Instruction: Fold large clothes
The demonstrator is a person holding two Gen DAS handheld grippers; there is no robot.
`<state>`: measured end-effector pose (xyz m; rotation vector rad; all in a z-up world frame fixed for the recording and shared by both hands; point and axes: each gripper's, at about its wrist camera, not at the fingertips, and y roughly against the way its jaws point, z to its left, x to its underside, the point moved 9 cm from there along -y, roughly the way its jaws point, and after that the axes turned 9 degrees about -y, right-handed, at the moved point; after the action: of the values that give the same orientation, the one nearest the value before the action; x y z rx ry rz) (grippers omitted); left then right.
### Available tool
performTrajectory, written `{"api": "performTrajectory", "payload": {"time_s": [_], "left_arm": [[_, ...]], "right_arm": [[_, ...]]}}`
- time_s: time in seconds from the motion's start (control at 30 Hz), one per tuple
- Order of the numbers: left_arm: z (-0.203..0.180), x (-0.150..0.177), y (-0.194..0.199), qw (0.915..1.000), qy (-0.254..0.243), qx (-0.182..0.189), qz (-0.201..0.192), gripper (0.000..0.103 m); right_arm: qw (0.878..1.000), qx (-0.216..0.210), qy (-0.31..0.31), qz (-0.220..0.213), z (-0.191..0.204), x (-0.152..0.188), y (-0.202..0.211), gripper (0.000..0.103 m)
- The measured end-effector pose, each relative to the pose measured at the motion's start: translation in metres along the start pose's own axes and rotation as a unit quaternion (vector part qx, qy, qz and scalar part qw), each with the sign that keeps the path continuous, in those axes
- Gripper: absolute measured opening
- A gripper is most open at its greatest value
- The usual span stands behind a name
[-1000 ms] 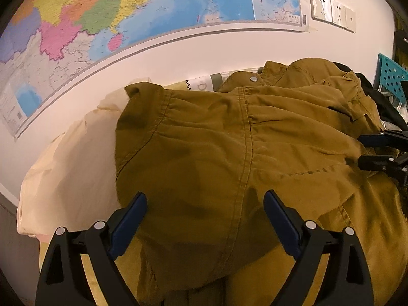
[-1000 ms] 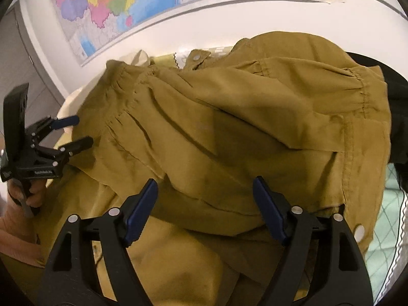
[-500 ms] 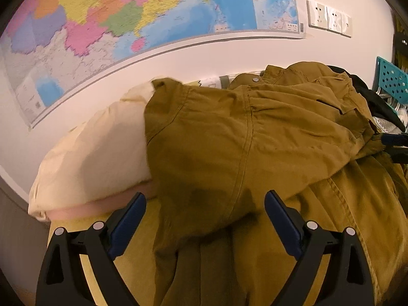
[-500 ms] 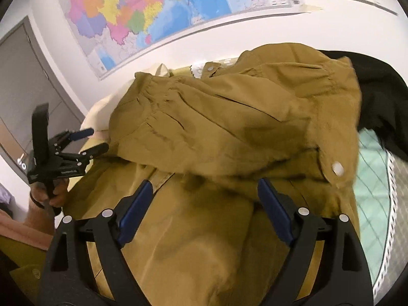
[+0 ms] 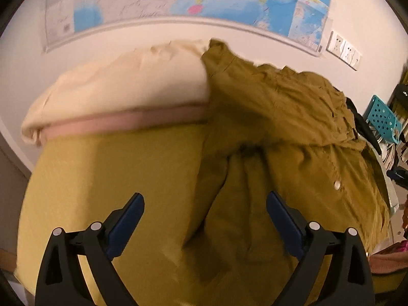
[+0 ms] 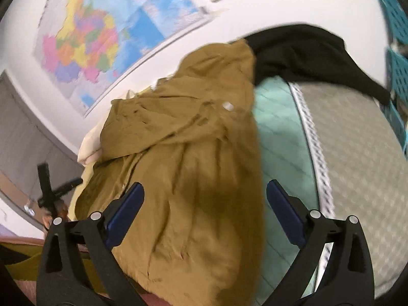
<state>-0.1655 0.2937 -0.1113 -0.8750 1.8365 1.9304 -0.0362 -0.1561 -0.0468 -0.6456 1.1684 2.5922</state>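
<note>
An olive-brown jacket [image 5: 285, 158] with white snap buttons lies crumpled on a bed, its upper part folded over the lower. In the right wrist view the same jacket [image 6: 193, 168] runs from the middle down to the bottom edge. My left gripper [image 5: 205, 213] hovers over the jacket's left edge, open and holding nothing. My right gripper [image 6: 205, 200] hangs above the jacket's right side, its jaws still opening with no cloth pinched between them. The left gripper [image 6: 54, 191] and the hand holding it also show small at the far left of the right wrist view.
A yellow-green sheet [image 5: 107, 178] covers the bed's left part, with a cream pillow [image 5: 127, 86] against the wall. A black garment [image 6: 306, 53], a mint quilted cover [image 6: 280, 140] and a grey mattress [image 6: 362, 153] lie to the right. Teal perforated baskets [image 5: 382, 119] stand at far right.
Both grippers have drawn apart and rolled: the left swung out toward the bare sheet and pillow, the right toward the mattress and black garment. The jacket stays folded over.
</note>
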Motion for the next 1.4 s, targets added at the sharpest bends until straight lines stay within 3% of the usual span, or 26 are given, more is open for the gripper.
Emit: {"api": "performTrajectory", "payload": {"time_s": [0.2, 0.43, 0.5, 0.6, 0.67, 0.83, 0.93, 1.0, 1.03, 1.07, 1.13, 1.17, 1.2, 1.27, 1.33, 1.4], "left_arm": [[-0.003, 0.041, -0.013, 0.9971, 0.017, 0.053, 0.052, 0.093], [-0.02, 0.06, 0.001, 0.9915, 0.015, 0.118, 0.054, 0.096], [-0.03, 0.064, 0.005, 0.9878, 0.013, 0.146, 0.053, 0.096], [-0.06, 0.065, 0.011, 0.9731, 0.006, 0.224, 0.055, 0.096], [-0.077, 0.067, 0.012, 0.9677, -0.014, 0.244, 0.06, 0.096], [-0.088, 0.061, 0.002, 0.968, -0.014, 0.244, 0.055, 0.096], [-0.094, 0.049, -0.008, 0.9736, -0.012, 0.223, 0.048, 0.096], [-0.095, 0.045, -0.009, 0.9769, -0.013, 0.208, 0.046, 0.096], [-0.093, 0.045, -0.009, 0.978, -0.015, 0.203, 0.047, 0.093], [-0.09, 0.046, -0.008, 0.9794, -0.019, 0.196, 0.047, 0.078], [-0.082, 0.049, -0.007, 0.9821, -0.013, 0.179, 0.056, 0.059], [-0.078, 0.05, -0.005, 0.9803, -0.002, 0.188, 0.061, 0.059], [-0.075, 0.051, -0.005, 0.9788, 0.005, 0.195, 0.063, 0.059], [-0.077, 0.05, -0.005, 0.9747, 0.015, 0.214, 0.062, 0.073], [-0.085, 0.048, -0.006, 0.9752, 0.006, 0.213, 0.058, 0.08], [-0.098, 0.048, -0.008, 0.9788, -0.02, 0.197, 0.054, 0.081]], "right_arm": [[0.999, 0.016, -0.027, 0.022, -0.029, 0.03, 0.004, 0.096], [0.999, -0.025, -0.032, 0.023, -0.024, 0.046, 0.01, 0.098], [0.998, -0.045, -0.027, 0.032, -0.017, 0.051, 0.008, 0.097], [0.996, -0.078, -0.014, 0.048, 0.0, 0.06, 0.004, 0.097], [0.993, -0.106, -0.009, 0.058, 0.014, 0.066, 0.001, 0.097], [0.984, -0.165, -0.014, 0.063, 0.03, 0.067, -0.001, 0.097], [0.982, -0.178, -0.014, 0.058, 0.036, 0.063, -0.005, 0.097], [0.985, -0.161, -0.019, 0.054, 0.03, 0.06, -0.007, 0.088], [0.987, -0.151, -0.019, 0.056, 0.026, 0.06, -0.006, 0.084], [0.988, -0.142, -0.02, 0.055, 0.023, 0.06, -0.004, 0.084], [0.991, -0.121, -0.02, 0.049, 0.013, 0.064, 0.006, 0.084], [0.992, -0.113, -0.014, 0.05, 0.01, 0.067, 0.009, 0.084], [0.993, -0.102, -0.007, 0.051, 0.007, 0.072, 0.013, 0.084], [0.995, -0.09, 0.006, 0.051, 0.008, 0.078, 0.012, 0.084], [0.995, -0.076, 0.027, 0.054, 0.014, 0.083, 0.005, 0.085], [0.993, -0.094, 0.04, 0.061, 0.023, 0.087, -0.002, 0.071]]}}
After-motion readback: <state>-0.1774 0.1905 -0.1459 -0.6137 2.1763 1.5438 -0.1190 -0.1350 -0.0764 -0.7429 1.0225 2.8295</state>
